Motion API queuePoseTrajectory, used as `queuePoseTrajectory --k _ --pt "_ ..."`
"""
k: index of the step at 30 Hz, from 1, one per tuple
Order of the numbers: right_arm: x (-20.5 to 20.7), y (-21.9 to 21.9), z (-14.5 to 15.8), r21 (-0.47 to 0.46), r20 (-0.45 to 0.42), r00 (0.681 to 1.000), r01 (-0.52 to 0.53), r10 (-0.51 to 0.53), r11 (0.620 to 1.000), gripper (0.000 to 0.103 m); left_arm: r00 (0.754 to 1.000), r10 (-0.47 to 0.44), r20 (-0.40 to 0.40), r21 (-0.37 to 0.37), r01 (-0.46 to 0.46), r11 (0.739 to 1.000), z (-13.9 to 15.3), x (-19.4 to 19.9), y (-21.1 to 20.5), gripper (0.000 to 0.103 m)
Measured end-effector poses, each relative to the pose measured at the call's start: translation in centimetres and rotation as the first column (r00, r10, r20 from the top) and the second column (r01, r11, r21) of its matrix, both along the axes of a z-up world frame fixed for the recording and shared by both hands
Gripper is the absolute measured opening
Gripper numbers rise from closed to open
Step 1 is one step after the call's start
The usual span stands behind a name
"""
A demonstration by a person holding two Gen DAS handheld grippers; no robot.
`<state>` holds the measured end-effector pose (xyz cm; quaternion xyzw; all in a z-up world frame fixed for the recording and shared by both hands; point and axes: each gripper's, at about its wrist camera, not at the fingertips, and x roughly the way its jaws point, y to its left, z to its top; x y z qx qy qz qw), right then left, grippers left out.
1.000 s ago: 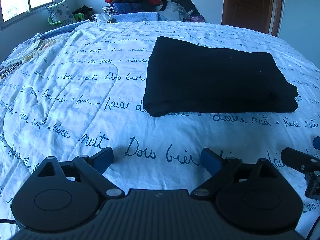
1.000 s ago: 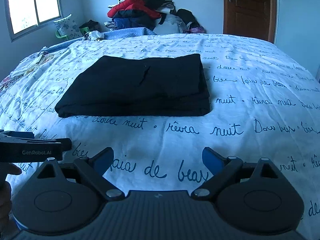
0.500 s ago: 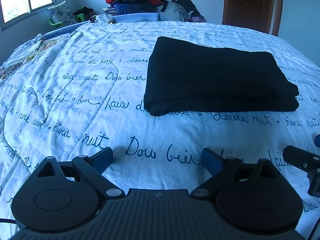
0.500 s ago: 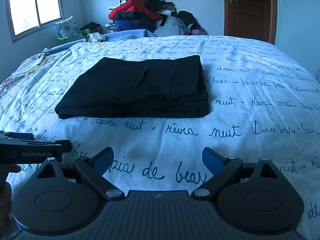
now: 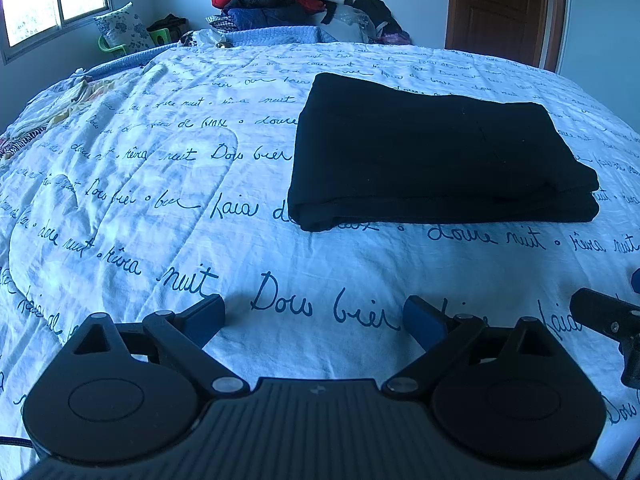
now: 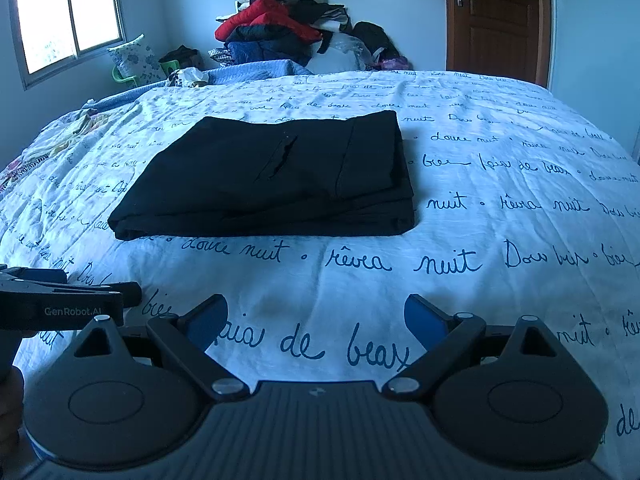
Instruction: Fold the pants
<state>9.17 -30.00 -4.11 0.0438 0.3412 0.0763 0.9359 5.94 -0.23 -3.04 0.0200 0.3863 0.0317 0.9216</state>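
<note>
Black pants [image 5: 436,160] lie folded into a flat rectangle on the bed, right of centre in the left wrist view. The same pants [image 6: 272,180] sit left of centre in the right wrist view, a pocket slit showing on top. My left gripper [image 5: 314,316] is open over bare sheet, well short of the pants' near edge, nothing between its blue pads. My right gripper [image 6: 316,316] is open too, hovering back from the pants with nothing held. Part of the right gripper [image 5: 608,320] shows at the left view's right edge.
A white bedsheet [image 6: 500,208] with blue handwriting covers the bed. A heap of clothes [image 6: 288,32] is piled against the far wall. A brown door [image 6: 496,20] stands at the back right, a window [image 6: 68,12] at the back left. A patterned pillow [image 5: 120,28] rests near the window.
Both grippers have drawn back and risen slightly, so the pants look a little farther off. The pants have not moved.
</note>
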Motion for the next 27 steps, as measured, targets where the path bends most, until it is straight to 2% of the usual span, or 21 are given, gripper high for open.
queuePoseTrajectory --k 27 --pt "-0.09 0.10 -0.22 -0.003 -0.003 1.000 -0.003 0.003 1.000 0.096 1.000 0.004 -0.003 -0.002 -0.004 1.000 -0.12 -0.08 0.13 0.100"
